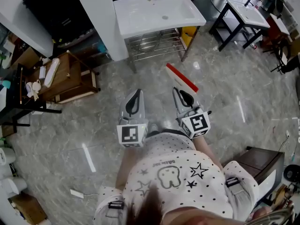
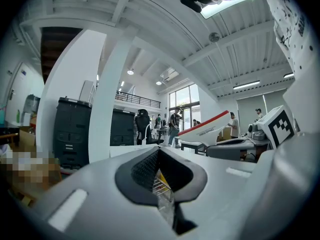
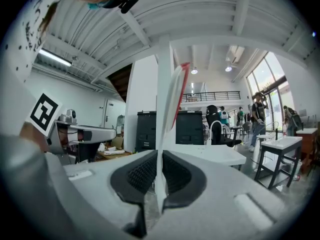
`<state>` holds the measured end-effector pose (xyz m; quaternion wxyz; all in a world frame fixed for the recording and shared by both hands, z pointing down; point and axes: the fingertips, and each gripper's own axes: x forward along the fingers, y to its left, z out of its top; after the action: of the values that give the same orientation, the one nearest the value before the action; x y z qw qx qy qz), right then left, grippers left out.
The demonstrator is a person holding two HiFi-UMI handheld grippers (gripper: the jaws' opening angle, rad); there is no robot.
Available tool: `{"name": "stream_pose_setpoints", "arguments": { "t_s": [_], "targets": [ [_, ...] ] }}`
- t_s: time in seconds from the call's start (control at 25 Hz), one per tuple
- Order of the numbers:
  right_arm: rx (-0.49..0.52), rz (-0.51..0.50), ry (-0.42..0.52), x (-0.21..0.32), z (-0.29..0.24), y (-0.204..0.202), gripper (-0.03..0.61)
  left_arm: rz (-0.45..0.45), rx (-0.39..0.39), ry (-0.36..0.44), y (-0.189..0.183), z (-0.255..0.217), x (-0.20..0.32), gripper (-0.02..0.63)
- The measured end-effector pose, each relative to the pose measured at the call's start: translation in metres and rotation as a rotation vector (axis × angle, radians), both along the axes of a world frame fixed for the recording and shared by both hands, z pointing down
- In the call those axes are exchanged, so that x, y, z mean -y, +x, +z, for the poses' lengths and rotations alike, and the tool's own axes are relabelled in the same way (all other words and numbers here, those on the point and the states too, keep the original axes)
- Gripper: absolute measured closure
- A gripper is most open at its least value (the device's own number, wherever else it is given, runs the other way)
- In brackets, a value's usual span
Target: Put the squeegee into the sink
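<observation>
A white squeegee (image 1: 182, 78) with a red edge sticks forward out of my right gripper (image 1: 180, 93), which is shut on its thin handle end. In the right gripper view the squeegee (image 3: 170, 109) stands on edge between the pads of that gripper (image 3: 160, 156). Beside it, to the left, my left gripper (image 1: 134, 97) is shut with nothing in it (image 2: 159, 151). Its own view shows the squeegee (image 2: 207, 129) off to the right. The white sink (image 1: 126, 29) stands ahead on a metal frame, well beyond both grippers, and also shows in the right gripper view (image 3: 215, 156).
A white pillar (image 1: 101, 18) stands just left of the sink. A wire rack (image 1: 154, 43) sits under the basin. A wooden cabinet (image 1: 70, 76) is at the left, a black-legged table with another basin (image 1: 243, 13) at the far right, and a dark wooden cabinet (image 1: 262, 161) near right.
</observation>
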<state>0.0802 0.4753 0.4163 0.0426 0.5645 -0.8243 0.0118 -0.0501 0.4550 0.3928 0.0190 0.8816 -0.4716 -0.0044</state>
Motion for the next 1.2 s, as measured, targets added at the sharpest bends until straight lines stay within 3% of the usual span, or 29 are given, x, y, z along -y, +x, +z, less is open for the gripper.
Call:
{"name": "stream_pose_setpoints", "arguments": {
  "t_s": [0.32, 0.6, 1.2],
  "targets": [
    [0.003, 0.029, -0.035, 0.009, 0.005, 0.004, 0.561, -0.019, -0.011, -0.044, -0.014, 0.008, 0.006, 0.623],
    [0.01, 0.019, -0.062, 0.027, 0.014, 0.013, 0.561, -0.028, -0.013, -0.089, -0.004, 0.011, 0.022, 0.623],
    [0.01, -0.101, -0.057, 0.139, 0.01, 0.028, 0.561, -0.111, -0.032, -0.051, 0.023, 0.003, 0.132, 0.623]
  ]
}}
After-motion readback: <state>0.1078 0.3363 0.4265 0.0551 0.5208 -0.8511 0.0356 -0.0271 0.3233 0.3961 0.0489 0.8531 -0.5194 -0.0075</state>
